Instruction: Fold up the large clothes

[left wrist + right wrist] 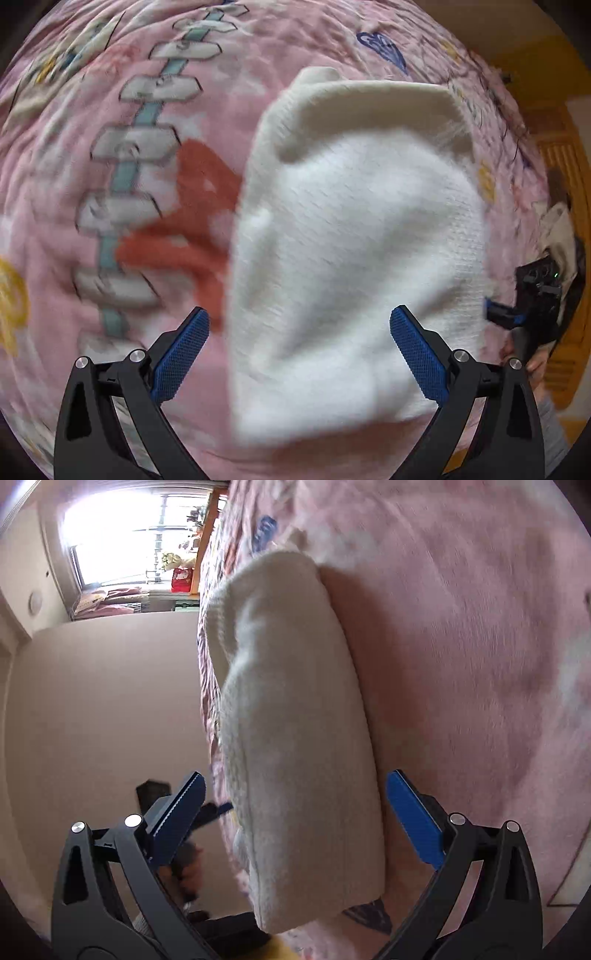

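Observation:
A white knitted garment (351, 240) lies folded into a thick oblong bundle on a pink patterned blanket (229, 122). My left gripper (300, 314) hovers over the bundle's near end, pointing steeply down, its blue pads (181, 354) spread wide and touching nothing. In the right wrist view the scene is rolled sideways. The garment (295, 701) runs away between the fingers of my right gripper (295, 777), which stands open with both pads off the cloth. That right gripper also shows at the garment's right edge (517, 314). The picture is blurred.
The blanket (461, 664) covers the whole bed. Wooden furniture (554, 155) stands past its right edge. Beyond the bed's side are a plain wall (103, 701) and a bright window (122, 535), its sill holding a red box (181, 579). A hand (184, 875) holds the other tool.

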Demonstrator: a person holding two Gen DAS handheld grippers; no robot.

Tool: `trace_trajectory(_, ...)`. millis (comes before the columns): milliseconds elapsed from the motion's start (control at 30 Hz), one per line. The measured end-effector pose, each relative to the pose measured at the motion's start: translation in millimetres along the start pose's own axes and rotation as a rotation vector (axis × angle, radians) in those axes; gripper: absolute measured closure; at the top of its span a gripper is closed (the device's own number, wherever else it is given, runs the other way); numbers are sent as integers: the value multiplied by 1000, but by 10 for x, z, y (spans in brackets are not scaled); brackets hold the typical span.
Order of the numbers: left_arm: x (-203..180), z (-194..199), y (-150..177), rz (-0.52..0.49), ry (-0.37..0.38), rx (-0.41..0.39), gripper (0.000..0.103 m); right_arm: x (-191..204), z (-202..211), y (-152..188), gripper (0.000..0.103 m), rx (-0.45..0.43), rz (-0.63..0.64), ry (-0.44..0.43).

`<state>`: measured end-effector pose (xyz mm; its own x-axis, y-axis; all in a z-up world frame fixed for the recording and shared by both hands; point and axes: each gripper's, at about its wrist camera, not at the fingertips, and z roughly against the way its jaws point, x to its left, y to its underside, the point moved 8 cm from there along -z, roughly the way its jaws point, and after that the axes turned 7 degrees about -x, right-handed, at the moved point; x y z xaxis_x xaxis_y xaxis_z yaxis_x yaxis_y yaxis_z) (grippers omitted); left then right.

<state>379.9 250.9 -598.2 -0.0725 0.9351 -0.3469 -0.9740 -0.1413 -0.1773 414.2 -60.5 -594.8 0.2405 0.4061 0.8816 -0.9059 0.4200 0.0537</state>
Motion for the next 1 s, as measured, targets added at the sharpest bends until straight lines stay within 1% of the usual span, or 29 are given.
trace_trajectory(33, 60, -34, -24, -3, -9, 7, 8, -18, -37, 5, 7, 11, 4, -3)
trace_trajectory(100, 233, -174, -89, 40, -13, 44, 8, -21, -123, 26, 7, 38, 2, -23)
trace_trajectory(133, 305, -215, -143, 59, -22, 34, 8, -15, -162, 24, 7, 45, -6, -34)
trace_trajectory(233, 340, -330, -226, 57, -33, 11, 8, 16, -281, 4, 7, 67, -13, -51)
trace_trajectory(300, 290, -393, -266, 55, -19, 8, 8, 72, -346, -10, 6, 82, 23, -50)
trace_trajectory(400, 215, -466, -295, 87, 44, 18, 8, 48, -371, -44, 5, 84, 20, -61)
trace_trajectory(433, 188, -469, -317, 106, 69, 4, 8, 20, -342, -41, 6, 81, 18, -58)
trace_trajectory(467, 154, -483, -329, 111, 87, -2, 8, -25, -351, -65, 6, 78, 21, -34)
trace_trajectory(533, 68, -547, -312, 99, 111, 18, 8, -76, -400, -71, 6, 83, 49, 21)
trace_trajectory(600, -58, -637, -270, 72, 137, 54, 8, -40, -477, -14, 6, 109, 73, 17)
trace_trajectory(667, -165, -700, -213, 51, 156, 78, 8, -12, -538, 13, 5, 107, 108, 37)
trace_trajectory(767, -279, -780, -196, 37, 172, 85, 8, -46, -590, -18, 5, 110, 93, 17)
trace_trajectory(833, -347, -808, -200, 38, 186, 79, 8, -64, -597, -30, 5, 118, 72, -13)
trace_trajectory(900, -393, -846, -186, 31, 188, 68, 8, -48, -525, 9, 5, 119, 54, -37)
trace_trajectory(1000, -370, -906, -137, 45, 212, 66, 7, -87, -535, -4, 5, 133, 45, -64)
